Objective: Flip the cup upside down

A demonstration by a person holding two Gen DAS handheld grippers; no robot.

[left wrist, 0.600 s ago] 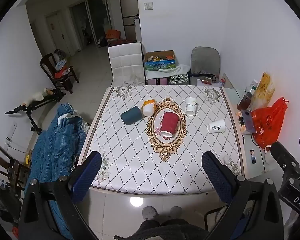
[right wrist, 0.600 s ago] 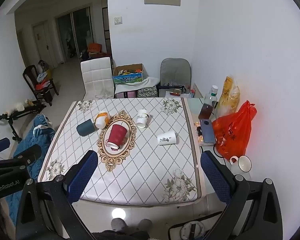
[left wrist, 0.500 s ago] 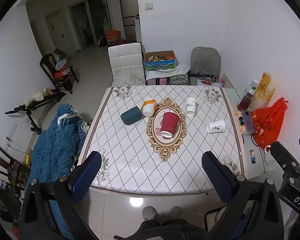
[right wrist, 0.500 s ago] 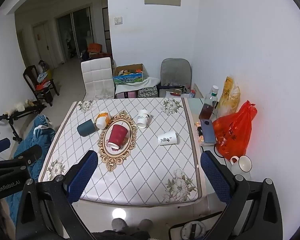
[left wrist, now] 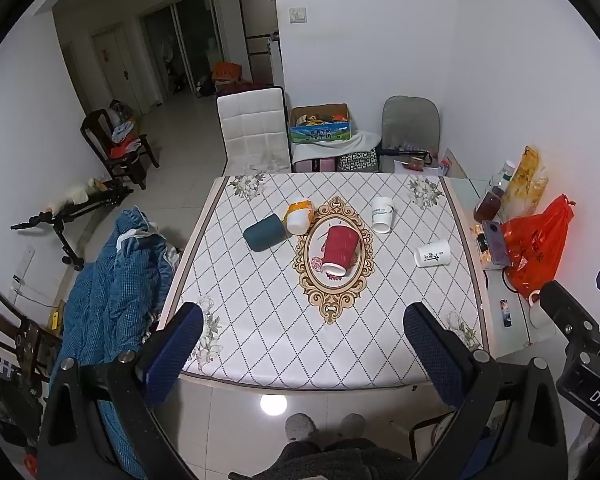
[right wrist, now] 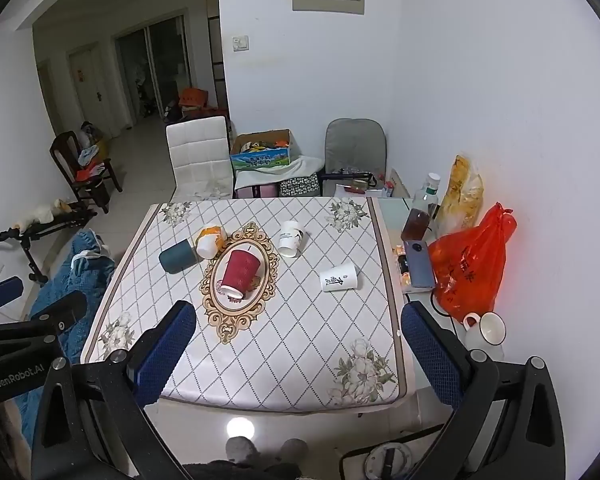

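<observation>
Several cups lie on their sides on a table (left wrist: 340, 352) with a white diamond-pattern cloth. A red ribbed cup (left wrist: 339, 250) (right wrist: 239, 272) lies on the gold oval medallion at the centre. A dark teal cup (left wrist: 265, 233) (right wrist: 177, 255) and an orange-and-white cup (left wrist: 299, 217) (right wrist: 210, 240) lie to its left. Two white paper cups (left wrist: 382, 214) (left wrist: 432, 253) lie to its right, also in the right wrist view (right wrist: 290, 238) (right wrist: 339, 277). My left gripper (left wrist: 303, 350) and right gripper (right wrist: 298, 350) are open and empty, high above the table's near edge.
A side shelf on the right holds an orange plastic bag (left wrist: 538, 246), bottles, a phone (right wrist: 418, 264) and a white mug (right wrist: 486, 328). A blue blanket (left wrist: 112, 280) hangs left of the table. A white chair (left wrist: 254, 132) and a grey chair (left wrist: 410, 132) stand behind it.
</observation>
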